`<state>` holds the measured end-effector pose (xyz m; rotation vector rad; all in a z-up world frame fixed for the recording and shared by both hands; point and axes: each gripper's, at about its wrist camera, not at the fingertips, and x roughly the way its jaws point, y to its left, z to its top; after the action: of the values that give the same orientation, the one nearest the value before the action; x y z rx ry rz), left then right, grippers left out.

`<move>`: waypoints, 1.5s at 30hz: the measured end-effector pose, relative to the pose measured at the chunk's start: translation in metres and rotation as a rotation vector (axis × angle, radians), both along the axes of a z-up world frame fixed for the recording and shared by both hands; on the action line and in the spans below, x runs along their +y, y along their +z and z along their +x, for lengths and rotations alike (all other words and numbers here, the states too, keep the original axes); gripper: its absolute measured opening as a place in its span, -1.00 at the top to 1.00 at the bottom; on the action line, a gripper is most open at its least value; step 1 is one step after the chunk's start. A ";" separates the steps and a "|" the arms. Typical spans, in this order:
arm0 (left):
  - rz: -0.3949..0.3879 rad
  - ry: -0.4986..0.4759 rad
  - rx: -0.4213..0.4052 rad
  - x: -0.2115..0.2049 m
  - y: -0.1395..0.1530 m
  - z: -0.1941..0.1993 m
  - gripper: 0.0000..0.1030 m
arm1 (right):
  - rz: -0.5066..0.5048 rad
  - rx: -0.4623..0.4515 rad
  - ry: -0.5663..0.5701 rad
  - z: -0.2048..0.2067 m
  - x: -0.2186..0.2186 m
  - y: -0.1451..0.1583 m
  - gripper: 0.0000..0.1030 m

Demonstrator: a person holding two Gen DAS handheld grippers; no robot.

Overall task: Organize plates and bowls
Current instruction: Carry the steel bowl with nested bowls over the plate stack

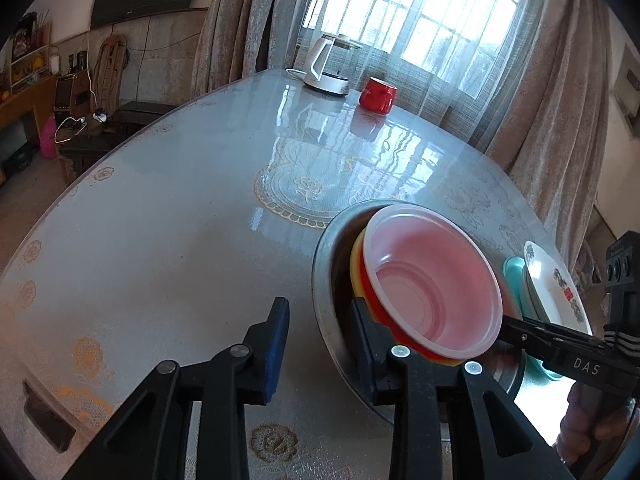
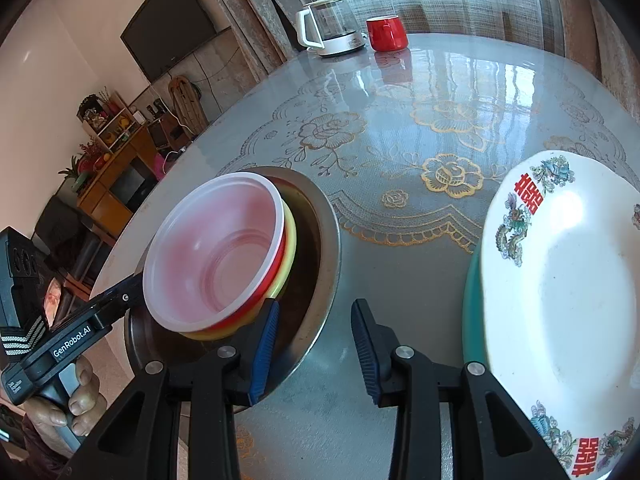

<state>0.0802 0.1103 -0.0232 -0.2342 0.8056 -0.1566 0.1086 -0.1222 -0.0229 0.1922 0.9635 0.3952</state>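
Note:
A translucent pink bowl (image 1: 434, 286) is nested on a red and a yellow bowl inside a wide metal basin (image 1: 324, 280). The stack also shows in the right wrist view (image 2: 218, 250), in the basin (image 2: 320, 260). A white plate with red characters (image 2: 560, 300) lies on a teal plate (image 2: 470, 312) at the right. My left gripper (image 1: 320, 340) is open, its right finger inside the basin rim beside the bowls. My right gripper (image 2: 314, 350) is open over the table between basin and plates, its left finger over the basin rim.
A white kettle (image 1: 326, 68) and a red mug (image 1: 378, 94) stand at the table's far edge by the curtained window. The round table has a glossy floral cover (image 2: 400, 140). Shelves and a TV stand beyond the left edge.

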 end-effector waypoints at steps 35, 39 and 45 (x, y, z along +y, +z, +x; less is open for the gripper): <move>0.079 -0.012 -0.072 -0.014 0.015 -0.024 0.63 | -0.008 -0.050 0.016 -0.008 0.001 0.004 0.57; 0.073 -0.018 -0.079 -0.015 0.019 -0.027 0.63 | 0.013 -0.062 0.012 -0.010 -0.005 0.007 0.57; 0.069 -0.041 -0.094 -0.023 0.029 -0.027 0.63 | 0.031 -0.087 -0.001 -0.017 -0.015 0.015 0.57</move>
<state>0.0535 0.0875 0.0057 -0.1442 0.7214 -0.1771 0.0918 -0.1372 -0.0084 0.2023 0.8718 0.4144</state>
